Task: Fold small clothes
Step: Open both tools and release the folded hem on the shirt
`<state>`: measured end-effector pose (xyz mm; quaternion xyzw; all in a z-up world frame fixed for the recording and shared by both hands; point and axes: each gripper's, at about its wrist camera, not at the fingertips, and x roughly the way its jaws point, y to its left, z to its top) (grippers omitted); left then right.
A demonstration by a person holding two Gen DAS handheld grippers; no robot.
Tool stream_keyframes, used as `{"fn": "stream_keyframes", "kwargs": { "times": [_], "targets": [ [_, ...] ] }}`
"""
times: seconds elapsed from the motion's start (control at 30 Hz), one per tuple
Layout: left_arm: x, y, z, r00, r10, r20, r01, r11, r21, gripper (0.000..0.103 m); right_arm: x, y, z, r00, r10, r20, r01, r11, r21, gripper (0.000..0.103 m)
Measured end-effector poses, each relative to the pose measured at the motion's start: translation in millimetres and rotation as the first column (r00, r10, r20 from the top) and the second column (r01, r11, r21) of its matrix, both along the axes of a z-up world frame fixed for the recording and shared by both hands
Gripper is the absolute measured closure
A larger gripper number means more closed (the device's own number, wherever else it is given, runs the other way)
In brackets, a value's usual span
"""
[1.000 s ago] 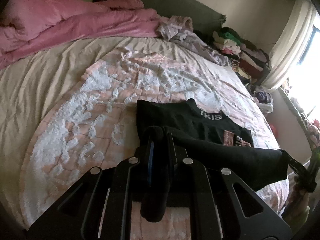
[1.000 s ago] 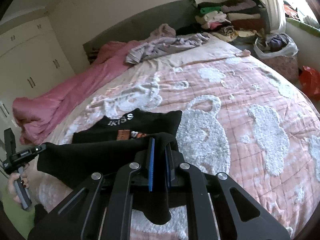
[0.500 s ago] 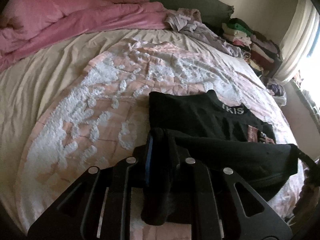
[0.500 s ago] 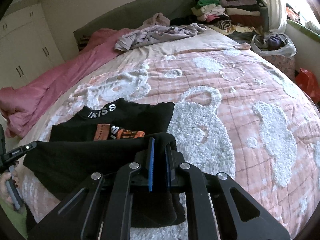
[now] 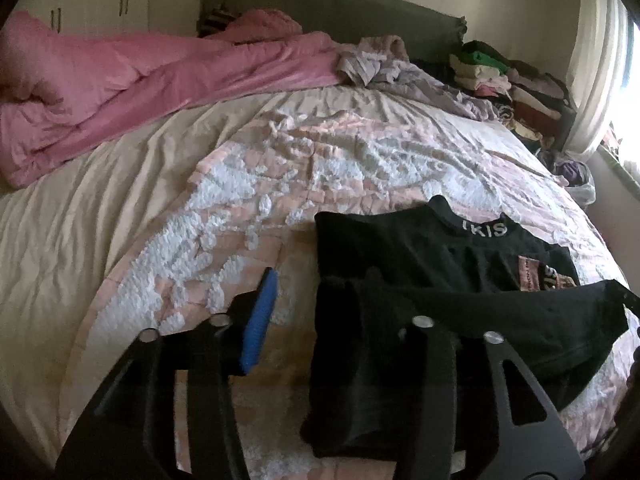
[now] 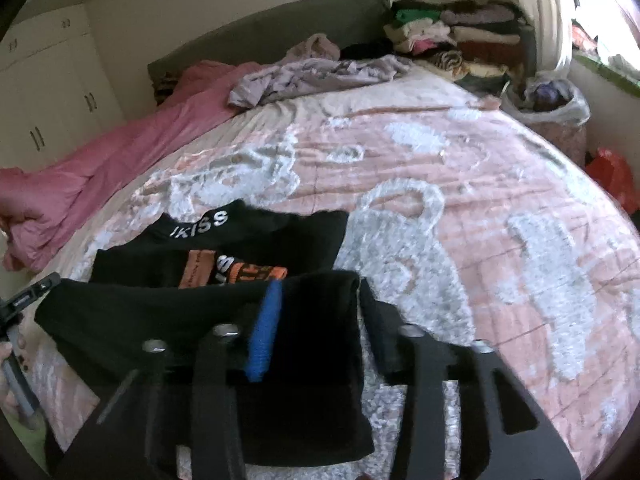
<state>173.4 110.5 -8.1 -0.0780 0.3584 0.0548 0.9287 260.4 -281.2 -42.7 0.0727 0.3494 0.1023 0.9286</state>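
A small black shirt (image 5: 432, 248) with white "IKISS" lettering on its collar and an orange print lies on the pink-and-white bedspread (image 5: 304, 168). Its lower half is folded up over its front. My left gripper (image 5: 316, 300) is open, its jaws spread wide over the fold's left corner; the cloth drapes against the right finger. In the right wrist view the shirt (image 6: 256, 236) lies at lower left. My right gripper (image 6: 320, 308) is open, its jaws wide apart over the fold's right corner. The left gripper's tip (image 6: 28, 300) shows at the left edge.
A pink duvet (image 5: 140, 84) is bunched along the far side of the bed. A crumpled lilac garment (image 6: 316, 76) lies near the headboard. Stacks of folded clothes (image 6: 452, 36) sit at the far corner. A bag-lined bin (image 6: 548, 108) and a red bag (image 6: 612, 172) stand beside the bed.
Both grippers were shut on the shirt's lower edge and carried it forward over the shirt's front. Now both have opened wide and let the fold go.
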Motion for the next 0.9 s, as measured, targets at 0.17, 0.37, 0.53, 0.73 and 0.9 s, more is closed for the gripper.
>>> {"fn": "stream_keyframes", "kwargs": {
  "times": [0.17, 0.37, 0.53, 0.73, 0.9],
  "targets": [
    [-5, -2, 6, 1.000, -0.011, 0.017, 0.011, 1.000, 0.000, 0.052, -8, 0, 10, 0.999, -0.011, 0.046, 0.011, 1.000, -0.010, 0.050],
    [-13, -3, 16, 0.999, -0.017, 0.040, 0.017, 1.000, -0.003, 0.044, -24, 3, 19, 0.996, -0.004, 0.094, 0.006, 1.000, -0.018, 0.038],
    [-22, -7, 25, 0.998, -0.024, 0.056, 0.024, 1.000, 0.011, 0.040, -39, 6, 24, 0.994, 0.002, 0.112, 0.001, 1.000, -0.024, 0.033],
    [-39, 1, 29, 0.998, -0.012, 0.065, 0.013, 1.000, -0.018, 0.034, -60, 7, 23, 0.994, 0.018, 0.106, -0.017, 1.000, -0.014, 0.031],
    [-60, 9, 26, 0.998, -0.009, 0.064, 0.012, 0.999, -0.051, 0.034, -77, 6, 12, 0.997, 0.034, 0.074, -0.034, 0.999, -0.006, 0.031]
  ]
}}
